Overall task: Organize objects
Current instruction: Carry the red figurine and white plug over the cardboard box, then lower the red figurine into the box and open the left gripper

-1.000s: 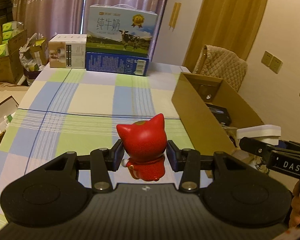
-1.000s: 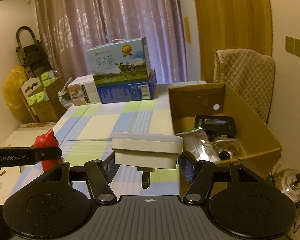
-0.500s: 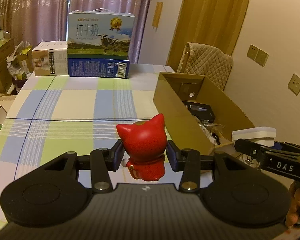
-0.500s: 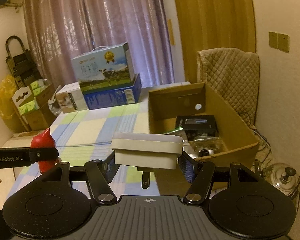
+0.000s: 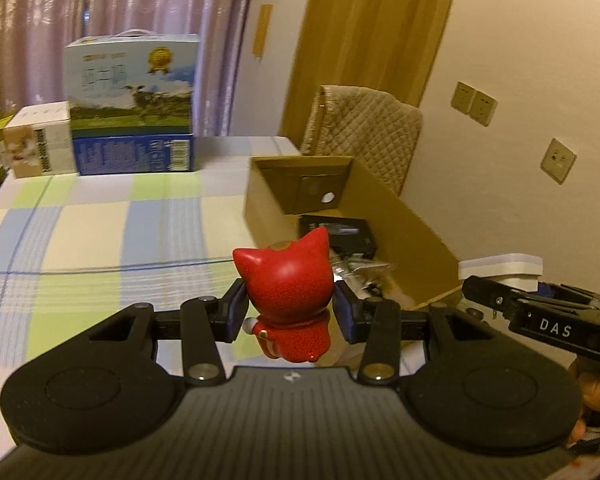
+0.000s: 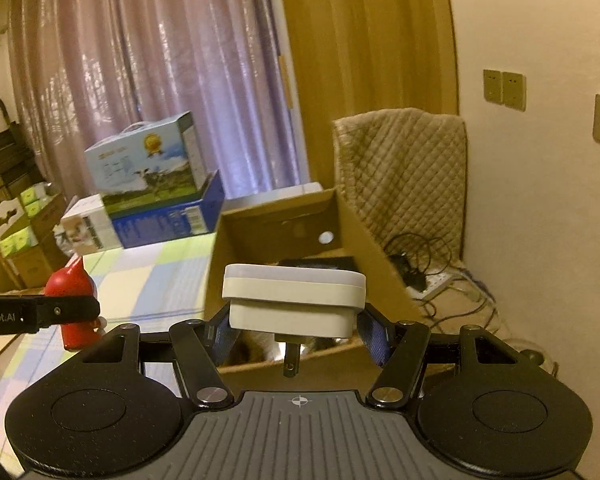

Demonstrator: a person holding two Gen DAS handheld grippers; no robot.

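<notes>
My left gripper [image 5: 288, 312] is shut on a red cat figurine [image 5: 288, 288], held above the checked tablecloth beside the near left wall of an open cardboard box [image 5: 404, 216]. The right gripper [image 6: 294, 326] is shut on a white plug adapter [image 6: 294, 296], prongs pointing down, hanging over the near end of the cardboard box [image 6: 276, 228]. In the left wrist view the adapter [image 5: 500, 270] and right gripper show at the right edge. The figurine [image 6: 70, 292] shows at the left in the right wrist view. A black item [image 5: 336, 230] and crinkled packets lie inside the box.
Milk cartons [image 5: 132, 108] and a white box [image 5: 40, 144] stand at the table's far end. A quilted chair [image 6: 404, 168] stands behind the box by the wall. Cables and a power strip [image 6: 432, 280] lie on the floor right of it. Stacked cartons [image 6: 16, 224] sit far left.
Both grippers have swung to the right toward the cardboard box with their objects still held. The box now lies ahead of each gripper, and its inside shows more.
</notes>
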